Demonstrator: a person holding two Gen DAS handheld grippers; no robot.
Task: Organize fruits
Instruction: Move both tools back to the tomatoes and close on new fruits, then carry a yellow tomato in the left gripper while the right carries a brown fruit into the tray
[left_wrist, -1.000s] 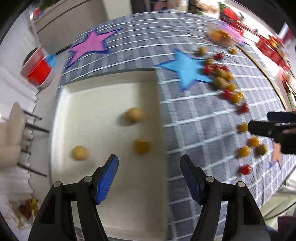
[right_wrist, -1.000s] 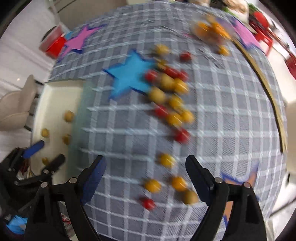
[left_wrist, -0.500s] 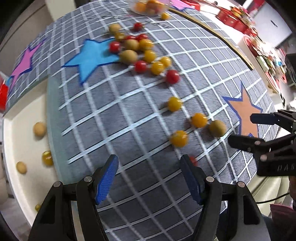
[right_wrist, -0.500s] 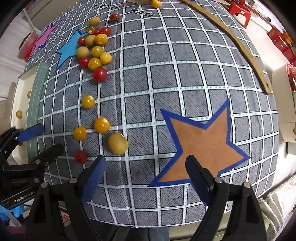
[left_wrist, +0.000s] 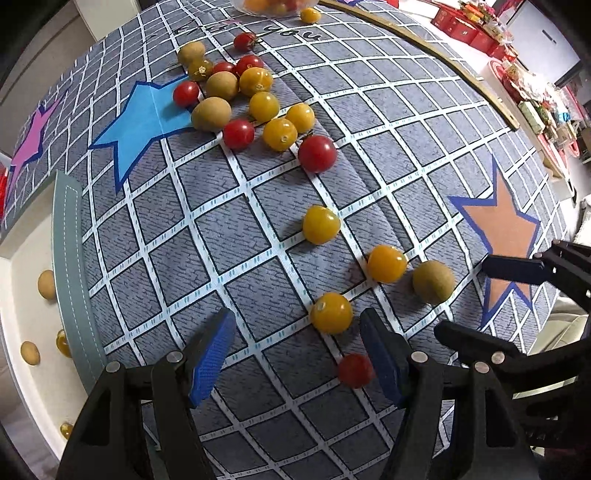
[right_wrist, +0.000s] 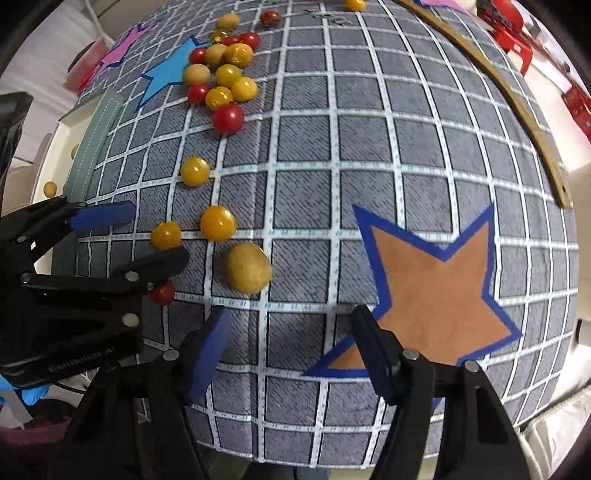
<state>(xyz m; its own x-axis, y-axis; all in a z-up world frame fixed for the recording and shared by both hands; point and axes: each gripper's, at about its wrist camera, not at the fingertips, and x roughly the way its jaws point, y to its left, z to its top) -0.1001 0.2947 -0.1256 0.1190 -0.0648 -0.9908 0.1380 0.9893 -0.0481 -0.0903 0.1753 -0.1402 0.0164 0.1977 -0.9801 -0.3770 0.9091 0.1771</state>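
Note:
Several red and yellow cherry tomatoes and tan longans lie on a grey checked cloth. My left gripper is open and empty, low over the cloth. A red tomato sits by its right finger and a yellow tomato just ahead. My right gripper is open and empty, with a tan longan just ahead of its left finger. The left gripper shows at the left of the right wrist view.
A cream tray at the cloth's left edge holds a few small fruits. An orange star, a blue star and a pink star mark the cloth. A clear bowl of fruit stands at the far edge.
Both grippers have swung from the tray side to the near right part of the cloth and come lower, close to the loose tomatoes and the longan. Both stayed open.

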